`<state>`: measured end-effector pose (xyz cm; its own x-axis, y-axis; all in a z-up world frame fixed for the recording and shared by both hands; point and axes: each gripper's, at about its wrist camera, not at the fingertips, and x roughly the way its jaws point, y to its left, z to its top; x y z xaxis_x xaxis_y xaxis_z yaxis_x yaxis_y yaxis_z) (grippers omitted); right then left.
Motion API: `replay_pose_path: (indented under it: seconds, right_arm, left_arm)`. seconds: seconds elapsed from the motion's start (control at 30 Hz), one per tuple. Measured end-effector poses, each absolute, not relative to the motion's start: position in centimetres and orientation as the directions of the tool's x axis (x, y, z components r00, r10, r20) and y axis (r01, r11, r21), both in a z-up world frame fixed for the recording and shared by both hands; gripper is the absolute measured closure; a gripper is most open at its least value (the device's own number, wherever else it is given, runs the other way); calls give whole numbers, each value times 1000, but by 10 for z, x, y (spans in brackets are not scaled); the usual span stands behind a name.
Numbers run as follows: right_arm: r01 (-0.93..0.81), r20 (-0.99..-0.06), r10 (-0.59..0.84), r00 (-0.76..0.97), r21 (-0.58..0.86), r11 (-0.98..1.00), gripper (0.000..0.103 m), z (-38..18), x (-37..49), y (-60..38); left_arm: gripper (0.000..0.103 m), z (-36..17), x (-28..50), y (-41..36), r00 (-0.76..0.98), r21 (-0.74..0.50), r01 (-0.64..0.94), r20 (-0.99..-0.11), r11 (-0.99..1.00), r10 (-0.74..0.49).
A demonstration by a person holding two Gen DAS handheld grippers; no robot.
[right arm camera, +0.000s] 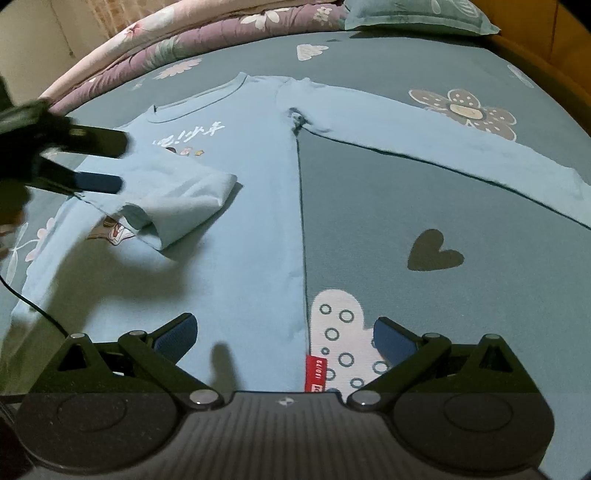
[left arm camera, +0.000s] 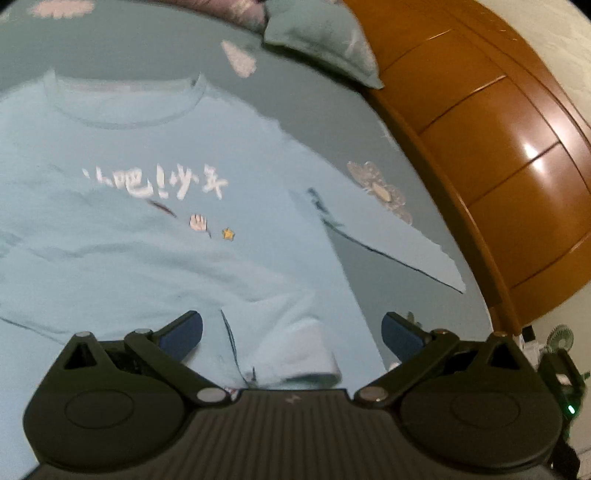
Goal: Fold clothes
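Sweatshirt [right arm camera: 255, 206] is laid flat, front up, on the bed [right arm camera: 461, 206], collar toward the pillow [right arm camera: 417, 14] and hem toward the right claw [right arm camera: 284, 338]. White lettering and small cartoon prints are seen on the chest, just below the collar.

One sleeve [right arm camera: 177, 199] has been folded across the chest; its cuff lies on the body of the sweatshirt, partly lifted and open at the end. The other sleeve [right arm camera: 424, 136] is stretched straight out from the shoulder across the bedsheet, away from the sweatshirt body, past a flower print.

Left claw [right arm camera: 107, 162] is seen in the right wrist view just beside the folded sleeve, on the side away from the outstretched sleeve; its two fingers are spread and nothing is held between them. In its own view the left claw [left arm camera: 291, 334] is likewise open, with the folded cuff below the gap. Whether a finger touches the cloth cannot be told.

Right claw is open and empty, over the hem corner of the sweatshirt, where a red tag [right arm camera: 315, 373] sticks out at the side seam.

Beyond the collar a folded flowered quilt [right arm camera: 192, 40] lies along the bed edge. A wooden headboard [left arm camera: 498, 147] is beside the pillow.
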<state>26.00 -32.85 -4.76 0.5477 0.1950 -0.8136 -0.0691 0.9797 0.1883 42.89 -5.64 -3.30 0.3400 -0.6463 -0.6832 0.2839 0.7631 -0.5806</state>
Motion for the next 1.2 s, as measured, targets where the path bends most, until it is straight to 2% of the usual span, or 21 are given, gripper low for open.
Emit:
replay_pose_path:
  seconds: [0.17, 0.43, 0.57, 0.63, 0.7, 0.8, 0.97, 1.2]
  right_arm:
    - [-50, -815, 178, 551, 181, 982, 0, -47, 258, -331]
    - [-21, -824, 175, 540, 195, 981, 0, -53, 258, -334]
    - [-31, -824, 180, 537, 194, 981, 0, -54, 259, -331]
    - [-30, -824, 179, 537, 194, 981, 0, -54, 259, -333]
    - [-23, -823, 182, 538, 201, 979, 0, -55, 259, -336]
    - [-20, -824, 184, 537, 206, 978, 0, -57, 259, -336]
    - [-32, -823, 189, 535, 204, 978, 0, -57, 262, -334]
    - [-38, -825, 191, 532, 201, 979, 0, -55, 263, -332]
  left_arm:
    - [1, -44, 433, -82, 262, -644, 292, -657, 707, -707]
    - [1, -30, 434, -134, 110, -744, 385, -552, 547, -827]
    - [1, -17, 426, -151, 60, -761, 429, -514, 487, -856]
    - [1, -5, 423, -146, 101, -735, 466, -508, 492, -855]
    - [1, 3, 426, -131, 160, -705, 478, -516, 524, -841]
    - [1, -4, 438, -97, 248, -663, 410, -580, 627, -776]
    - [1, -40, 446, -70, 242, -653, 266, -666, 709, -705]
    - [1, -46, 435, -101, 121, -724, 309, -614, 617, -780]
